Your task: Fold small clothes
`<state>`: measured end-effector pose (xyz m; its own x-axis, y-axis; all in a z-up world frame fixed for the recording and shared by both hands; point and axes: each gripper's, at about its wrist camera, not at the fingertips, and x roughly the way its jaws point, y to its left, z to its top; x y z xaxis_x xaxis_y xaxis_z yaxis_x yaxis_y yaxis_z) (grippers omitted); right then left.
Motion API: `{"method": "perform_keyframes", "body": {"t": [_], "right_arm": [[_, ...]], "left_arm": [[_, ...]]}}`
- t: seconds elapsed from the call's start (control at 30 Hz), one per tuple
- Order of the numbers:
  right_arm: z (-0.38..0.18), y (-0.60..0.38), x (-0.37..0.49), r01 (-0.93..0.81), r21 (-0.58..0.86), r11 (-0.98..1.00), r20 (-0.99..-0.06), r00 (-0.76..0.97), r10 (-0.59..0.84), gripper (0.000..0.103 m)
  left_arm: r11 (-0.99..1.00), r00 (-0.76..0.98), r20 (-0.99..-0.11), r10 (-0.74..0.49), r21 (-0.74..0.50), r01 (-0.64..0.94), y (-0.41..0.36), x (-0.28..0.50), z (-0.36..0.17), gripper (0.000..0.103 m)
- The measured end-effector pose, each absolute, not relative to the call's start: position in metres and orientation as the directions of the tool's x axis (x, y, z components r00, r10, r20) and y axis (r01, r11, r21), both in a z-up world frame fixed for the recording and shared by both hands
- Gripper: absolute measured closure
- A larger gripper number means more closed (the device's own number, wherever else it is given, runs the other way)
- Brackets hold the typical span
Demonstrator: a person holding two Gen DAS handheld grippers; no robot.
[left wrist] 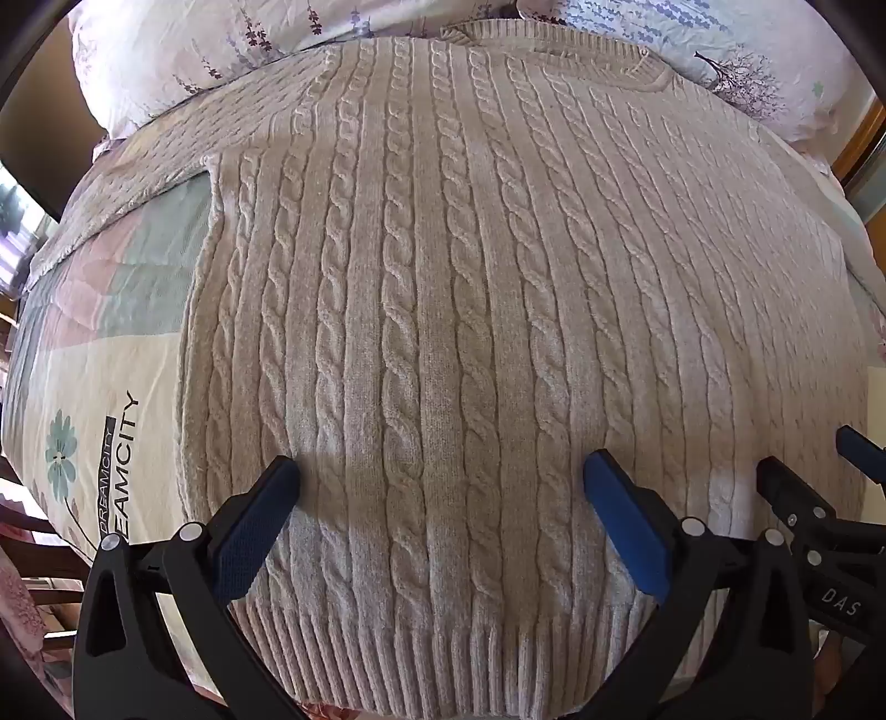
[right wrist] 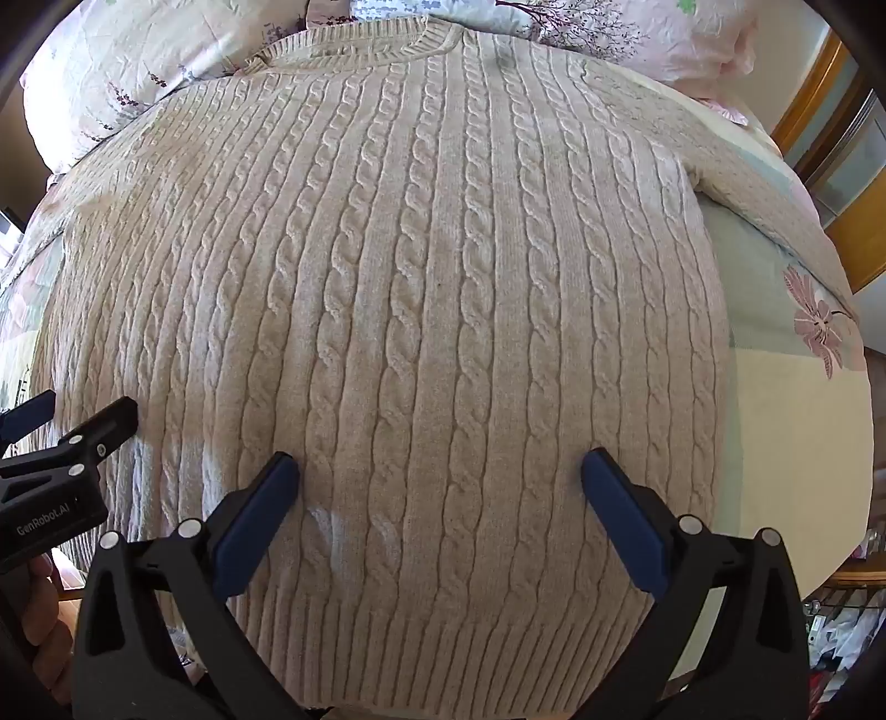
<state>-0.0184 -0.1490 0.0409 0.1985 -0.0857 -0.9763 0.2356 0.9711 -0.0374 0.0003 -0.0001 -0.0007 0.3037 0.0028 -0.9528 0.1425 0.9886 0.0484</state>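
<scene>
A cream cable-knit sweater (left wrist: 443, 288) lies flat, front up, on a bed, collar at the far end and ribbed hem nearest me. It also fills the right wrist view (right wrist: 421, 310). My left gripper (left wrist: 441, 471) is open and empty, hovering over the lower left part of the sweater near the hem. My right gripper (right wrist: 441, 471) is open and empty over the lower right part. The right gripper shows at the right edge of the left wrist view (left wrist: 819, 471), and the left gripper shows at the left edge of the right wrist view (right wrist: 72, 421). One sleeve (left wrist: 144, 160) stretches left, the other (right wrist: 764, 194) right.
A pastel patchwork quilt (left wrist: 105, 354) with flower prints covers the bed. Floral pillows (left wrist: 183, 50) lie beyond the collar. A wooden frame (right wrist: 819, 99) stands at the far right. Clutter (right wrist: 841, 626) lies on the floor past the bed's right edge.
</scene>
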Motion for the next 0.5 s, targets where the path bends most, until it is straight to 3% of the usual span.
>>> {"method": "perform_keyframes", "body": {"t": [0.5], "right_arm": [[0.0408, -0.1489, -0.0184, 0.235, -0.041, 0.971, -0.977, 0.194, -0.088, 0.002]], "left_arm": [[0.989, 0.312, -0.95, 0.002, 0.049, 0.141, 0.0, 0.0, -0.0003, 0.001]]}}
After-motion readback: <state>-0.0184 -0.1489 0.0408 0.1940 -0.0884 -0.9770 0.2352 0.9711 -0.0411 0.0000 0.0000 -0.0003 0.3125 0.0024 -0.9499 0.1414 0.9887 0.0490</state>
